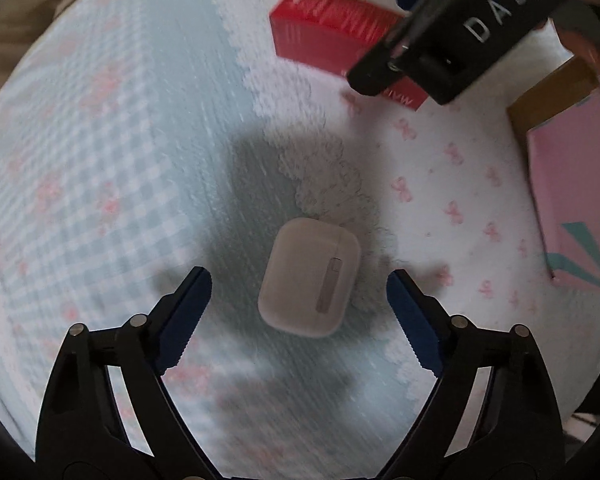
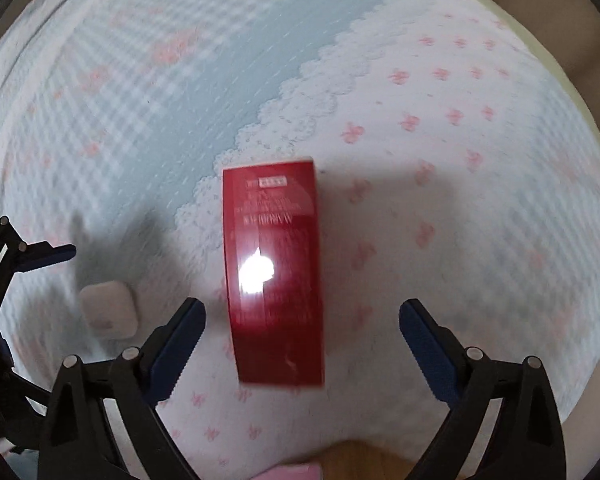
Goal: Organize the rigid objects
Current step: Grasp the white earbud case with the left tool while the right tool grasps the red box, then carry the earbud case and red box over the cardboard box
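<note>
1. Earbud case, white and rounded, lies flat on the cloth between the spread fingers of the left gripper; neither blue pad touches it, and the gripper holds nothing.
2. Its hinge strip faces up, and it sits in the gripper's shadow, right where the plain blue part of the cloth meets the scalloped white lace edge.
3. Red box, long and glossy, lies flat between the fingers of the right gripper, which is also wide open and empty-handed; there is a clear gap on each side of the box.
4. A bright glare spot sits on the top face of the red box, and small print covers its far end.
5. From the right wrist view, the earbud case shows to the left of the red box, near it but apart, with the left gripper's arm at the frame edge beyond it.
6. From the left wrist view, the right gripper's black body, lettered "DAS", hangs over the red box at upper right.
7. A pink box with teal stripes and a brown cardboard flap sits at the right edge, well apart from the earbud case.
8. Everything rests on a bedspread of blue gingham and white with pink bows.
</note>
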`<control>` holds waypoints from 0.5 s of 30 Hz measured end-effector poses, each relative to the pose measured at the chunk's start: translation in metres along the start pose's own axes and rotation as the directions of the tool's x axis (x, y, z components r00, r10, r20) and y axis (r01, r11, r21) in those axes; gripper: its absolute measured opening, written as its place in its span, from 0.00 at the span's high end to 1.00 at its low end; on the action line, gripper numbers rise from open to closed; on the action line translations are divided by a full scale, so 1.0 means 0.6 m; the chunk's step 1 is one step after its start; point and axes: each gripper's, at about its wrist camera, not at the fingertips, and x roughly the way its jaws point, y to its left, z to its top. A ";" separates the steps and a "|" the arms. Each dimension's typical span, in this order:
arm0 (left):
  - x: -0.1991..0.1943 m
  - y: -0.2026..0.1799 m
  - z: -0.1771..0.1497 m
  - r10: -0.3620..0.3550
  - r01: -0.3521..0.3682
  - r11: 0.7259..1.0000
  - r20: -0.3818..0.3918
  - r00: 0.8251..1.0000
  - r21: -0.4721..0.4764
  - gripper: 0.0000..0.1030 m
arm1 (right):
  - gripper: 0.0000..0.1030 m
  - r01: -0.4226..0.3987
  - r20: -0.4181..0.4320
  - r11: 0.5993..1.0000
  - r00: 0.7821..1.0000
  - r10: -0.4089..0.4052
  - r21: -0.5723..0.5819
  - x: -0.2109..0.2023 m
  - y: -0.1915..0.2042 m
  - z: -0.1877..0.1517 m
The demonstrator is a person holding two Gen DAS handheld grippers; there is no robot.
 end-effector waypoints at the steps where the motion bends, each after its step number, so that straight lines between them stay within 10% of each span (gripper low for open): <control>1: 0.004 0.000 0.000 0.000 0.000 1.000 -0.003 1.000 0.002 0.15 | 0.11 0.008 -0.013 1.000 1.000 -0.009 -0.012 0.009 0.003 0.006; 7: 0.013 -0.011 0.005 0.021 -0.020 0.998 -0.020 1.000 0.063 0.31 | 0.39 0.044 -0.062 0.996 0.997 -0.049 -0.075 0.028 0.024 0.022; 9: 0.010 -0.015 0.008 -0.007 0.009 0.997 -0.031 1.000 0.077 0.58 | 0.49 0.069 -0.084 0.993 0.993 -0.077 -0.094 0.032 0.034 0.025; 15: 0.004 -0.007 0.022 -0.028 0.032 0.996 -0.056 0.998 0.080 0.58 | 0.62 0.086 -0.112 0.990 0.989 -0.099 -0.111 0.037 0.062 0.041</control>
